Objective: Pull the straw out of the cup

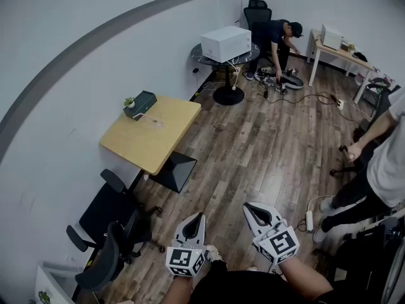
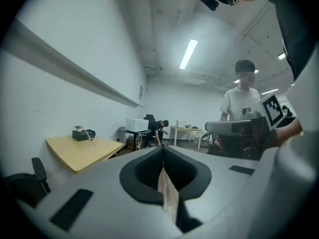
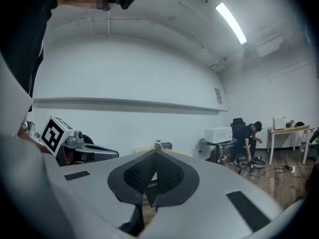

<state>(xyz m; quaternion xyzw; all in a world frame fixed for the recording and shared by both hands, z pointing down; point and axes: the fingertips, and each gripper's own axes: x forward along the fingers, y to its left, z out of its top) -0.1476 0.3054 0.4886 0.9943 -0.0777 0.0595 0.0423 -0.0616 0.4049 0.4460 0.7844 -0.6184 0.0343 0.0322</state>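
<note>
In the head view the left claw (image 1: 200,218) and right claw (image 1: 249,208) are held low, near the person, over the wood floor (image 1: 253,151). The cup (image 1: 156,124) stands on the yellow surface (image 1: 142,147), far left and well apart from both.

The left gripper view shows that claw's jaws together and empty. The straw (image 2: 88,134) sticks up from the cup, near a dark box (image 2: 79,133).

In the right gripper view its jaws are closed on nothing.
</note>
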